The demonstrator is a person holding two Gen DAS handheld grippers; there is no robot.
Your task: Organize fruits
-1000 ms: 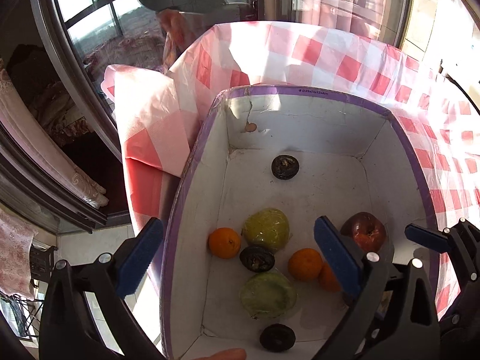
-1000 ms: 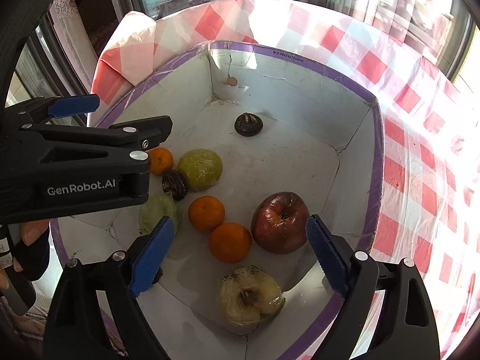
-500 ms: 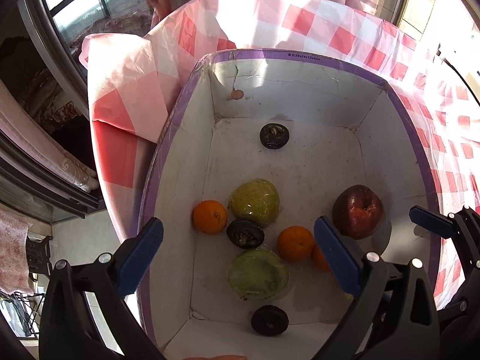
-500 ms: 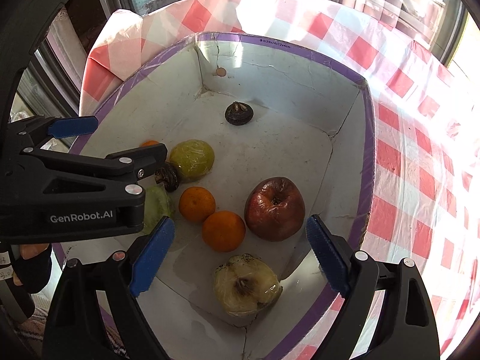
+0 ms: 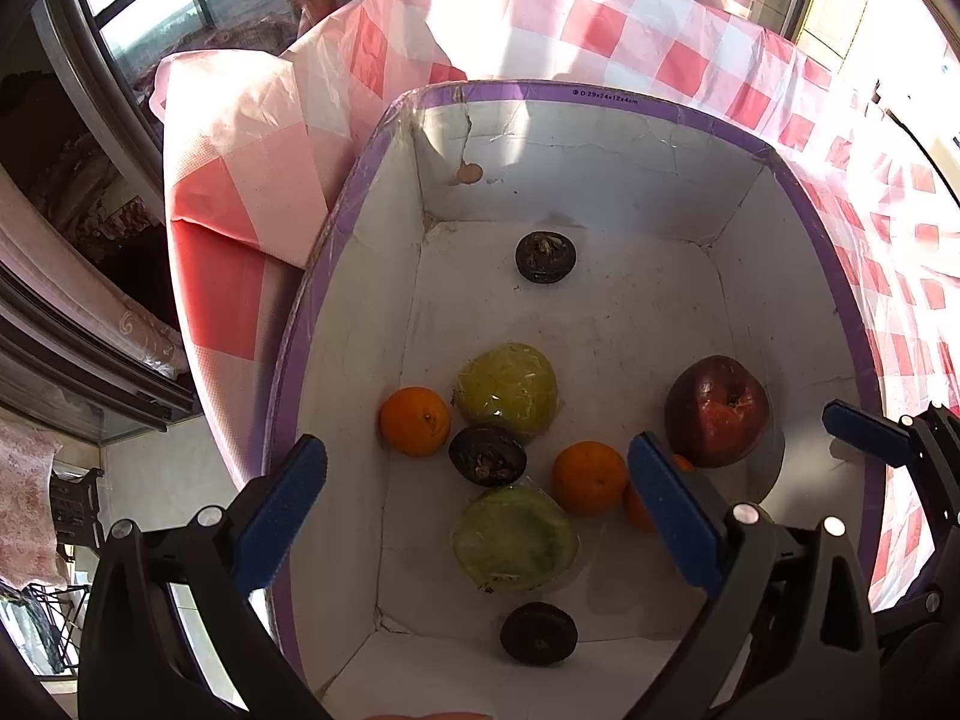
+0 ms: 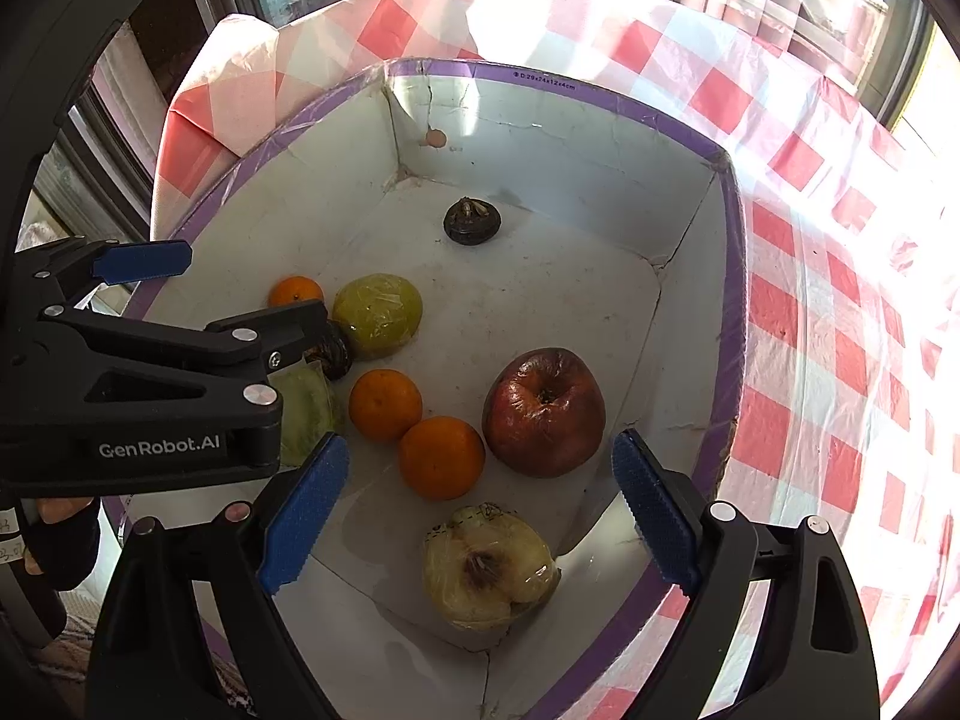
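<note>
White lettering "GenRobot.AI" on the black side of the left tongs (image 6: 141, 294), at the left edge of the right wrist view. Small black print along the purple rim of the white box (image 5: 690, 111), upper middle of the left wrist view, roughly "D:29x24x12x4cm". Same print on the box rim in the upper middle of the right wrist view. A scrap of white label at the lower left edge there, characters too small to read.
</note>
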